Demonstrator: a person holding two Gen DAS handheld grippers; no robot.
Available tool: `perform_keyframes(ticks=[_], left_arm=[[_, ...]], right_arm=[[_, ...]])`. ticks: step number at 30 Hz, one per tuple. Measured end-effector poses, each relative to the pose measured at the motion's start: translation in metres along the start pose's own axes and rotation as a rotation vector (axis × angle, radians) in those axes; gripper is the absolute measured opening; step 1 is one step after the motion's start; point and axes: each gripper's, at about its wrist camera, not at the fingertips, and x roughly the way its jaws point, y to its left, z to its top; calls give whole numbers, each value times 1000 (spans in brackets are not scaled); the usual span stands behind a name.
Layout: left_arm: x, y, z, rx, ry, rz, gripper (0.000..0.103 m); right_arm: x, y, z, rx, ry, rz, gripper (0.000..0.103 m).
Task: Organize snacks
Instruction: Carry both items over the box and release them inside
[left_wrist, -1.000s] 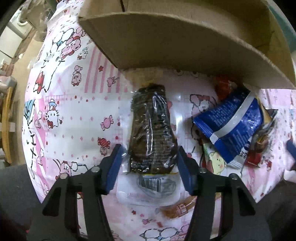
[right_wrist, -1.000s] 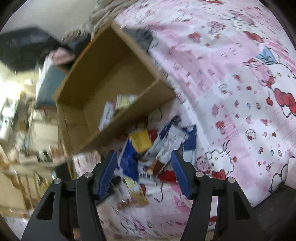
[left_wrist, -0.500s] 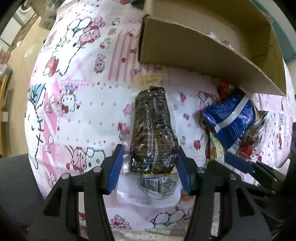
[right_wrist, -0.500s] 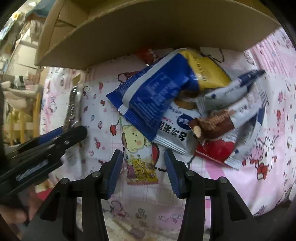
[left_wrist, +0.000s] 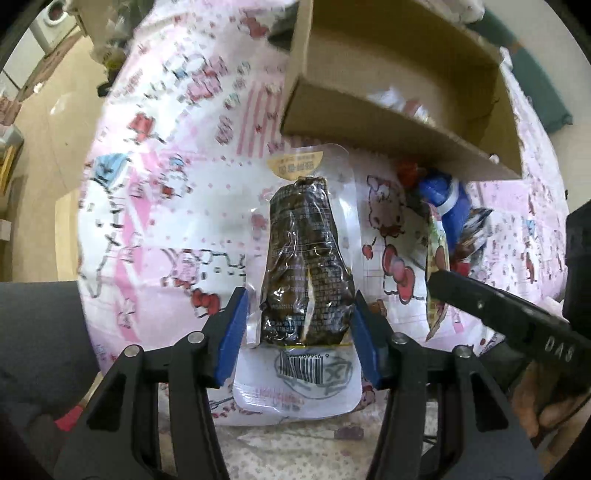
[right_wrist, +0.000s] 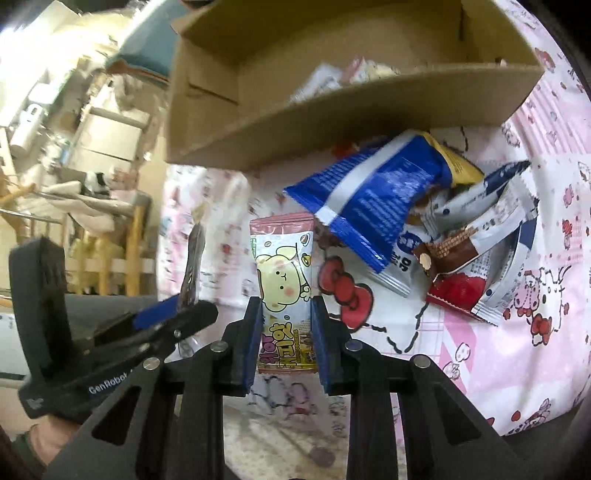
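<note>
Step in hand, as judged: picking snacks off the table for loading into the cardboard box (right_wrist: 332, 110).

Left gripper (left_wrist: 299, 325): fingers clamped on dark vacuum-packed snack (left_wrist: 304, 266), one pad on each side of its near end; pack lifted clear of the pink cartoon tablecloth (left_wrist: 166, 192).

Right gripper (right_wrist: 284, 332): fingers closing on pink-topped puppy packet (right_wrist: 282, 273), pads against both long edges of its near half; far half sticks out ahead.

Loose pile at right, near the box wall: blue packet (right_wrist: 373, 195) on top, wafer bar packet (right_wrist: 450, 254), red-and-white packet (right_wrist: 465, 291), more beneath.

Box sits at far side, open top. Inside, a few pale wrappers (right_wrist: 343, 75) against the near wall; kind not legible.

Next move probably calls for raising both packs above the near wall, then release inside, clear of each other.
</note>
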Motion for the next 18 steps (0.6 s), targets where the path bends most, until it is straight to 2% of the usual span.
perform_keyframes(ticks=[5, 7, 10, 15, 18], left_arm=[[-28, 5, -8, -9, -99, 10, 49], [-38, 8, -3, -12, -145, 16, 49], [-35, 0, 10, -1, -171, 27, 49], [-48, -22, 38, 57, -235, 27, 49], [-54, -40, 56, 98, -271, 25, 49]], right_arm=[[-12, 8, -1, -11, -18, 79, 27], [-16, 12, -2, -21, -33, 101, 27], [-21, 19, 0, -33, -64, 124, 27], [-53, 13, 13, -17, -188, 162, 27], [-75, 6, 20, -12, -266, 156, 27]])
